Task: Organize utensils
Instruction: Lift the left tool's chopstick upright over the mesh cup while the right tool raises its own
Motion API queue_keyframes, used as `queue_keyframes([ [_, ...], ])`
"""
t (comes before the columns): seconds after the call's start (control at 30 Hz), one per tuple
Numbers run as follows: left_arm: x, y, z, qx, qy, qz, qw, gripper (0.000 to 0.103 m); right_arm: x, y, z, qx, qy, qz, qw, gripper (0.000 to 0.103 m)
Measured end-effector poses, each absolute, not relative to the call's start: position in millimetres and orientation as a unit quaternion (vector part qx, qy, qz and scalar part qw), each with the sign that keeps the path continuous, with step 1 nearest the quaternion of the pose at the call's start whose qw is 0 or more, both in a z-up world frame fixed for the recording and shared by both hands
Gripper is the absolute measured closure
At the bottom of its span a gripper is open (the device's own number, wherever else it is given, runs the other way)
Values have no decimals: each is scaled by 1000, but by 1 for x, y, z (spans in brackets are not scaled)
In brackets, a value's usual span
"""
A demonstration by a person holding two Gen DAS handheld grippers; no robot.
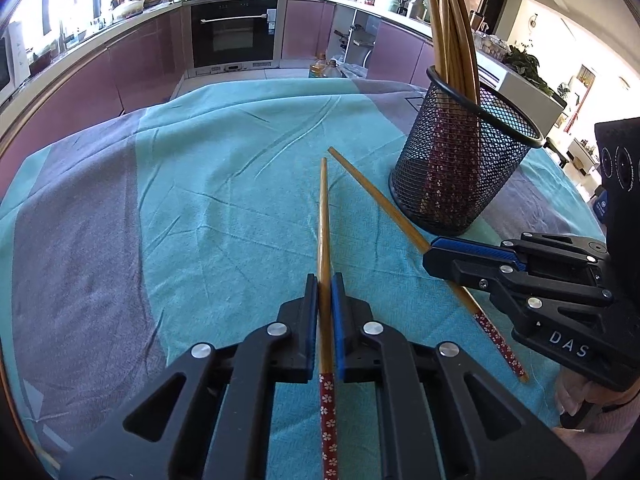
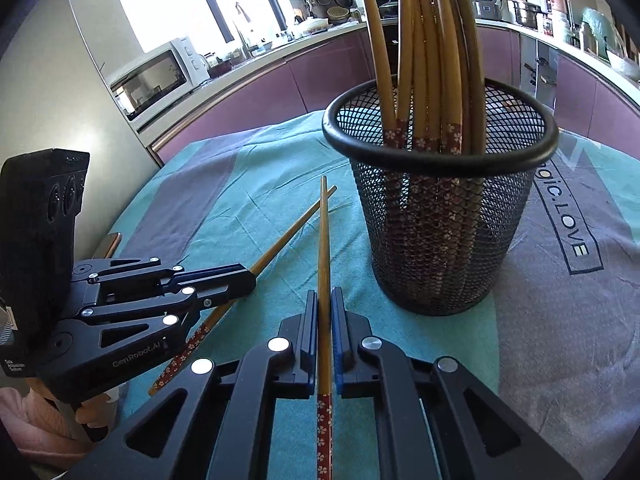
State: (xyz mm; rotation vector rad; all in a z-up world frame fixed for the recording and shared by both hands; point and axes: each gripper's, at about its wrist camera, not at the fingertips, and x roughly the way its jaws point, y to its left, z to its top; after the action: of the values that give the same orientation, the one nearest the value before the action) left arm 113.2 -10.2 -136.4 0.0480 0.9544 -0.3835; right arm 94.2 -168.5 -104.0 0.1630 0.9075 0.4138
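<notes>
Since each gripper is clamped on its own chopstick, my guess is both are about to go into the cup together. Left gripper [image 1: 324, 280] is closed on the left chopstick [image 1: 323, 216], right gripper [image 2: 324, 294] is closed on the right chopstick [image 2: 323, 240], both pinched near the red flowery handle ends so the thin tips point forward, lying low over the teal cloth [image 1: 200, 200]. Just beside them stands the black mesh cup [image 2: 440, 216], already holding a bunch of matching chopsticks [image 2: 424, 40], handles down, tips up.
</notes>
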Motion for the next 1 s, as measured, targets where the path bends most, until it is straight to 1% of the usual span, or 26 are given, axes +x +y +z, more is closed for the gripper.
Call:
queue_keyframes([
  [1.0, 86, 15, -103, -2, 429, -202, 881, 96, 76, -172, -70, 93, 387, 234, 887, 97],
])
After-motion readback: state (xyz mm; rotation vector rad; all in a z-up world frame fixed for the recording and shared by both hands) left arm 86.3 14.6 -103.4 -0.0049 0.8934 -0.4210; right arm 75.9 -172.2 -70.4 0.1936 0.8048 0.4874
